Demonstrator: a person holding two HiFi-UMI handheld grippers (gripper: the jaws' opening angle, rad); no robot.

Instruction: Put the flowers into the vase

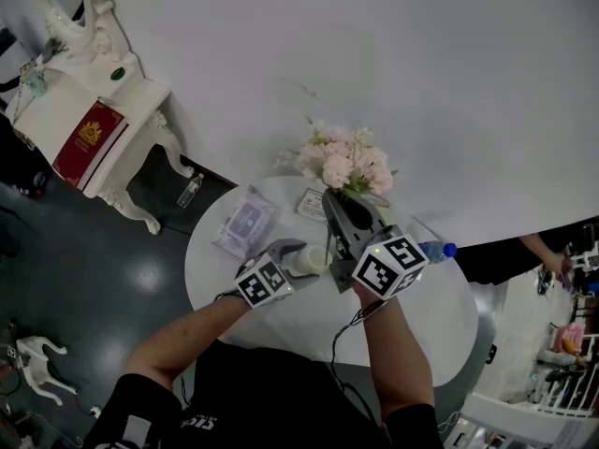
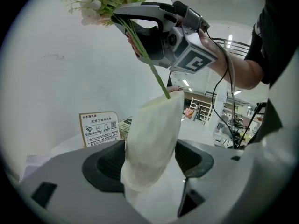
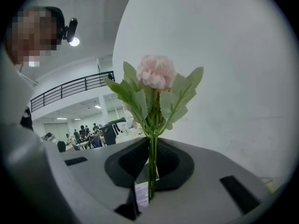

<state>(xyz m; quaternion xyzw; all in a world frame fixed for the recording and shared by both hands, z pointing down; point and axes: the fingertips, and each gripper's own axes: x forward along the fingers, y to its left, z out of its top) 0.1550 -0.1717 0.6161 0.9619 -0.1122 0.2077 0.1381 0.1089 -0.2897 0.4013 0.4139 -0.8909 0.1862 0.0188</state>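
Note:
My left gripper (image 1: 304, 256) is shut on a cream vase (image 1: 309, 260) that leans over the round white table (image 1: 281, 330). In the left gripper view the vase (image 2: 154, 139) sits between the dark pads (image 2: 105, 164), mouth pointing up and away. My right gripper (image 1: 337, 206) is shut on the green stems of a pink and white bunch of flowers (image 1: 343, 162). From the left gripper view the right gripper (image 2: 126, 17) is above the vase, and the stems (image 2: 148, 62) slant down to the vase's mouth. The right gripper view shows a pink bloom (image 3: 156, 71) above my right gripper (image 3: 150, 164).
A small printed sign card (image 2: 99, 127) stands on the table by the white wall. A flat packet (image 1: 245, 223) lies at the table's left, and a bottle with a blue cap (image 1: 440, 249) at its right. An ornate white side table (image 1: 94, 129) stands far left.

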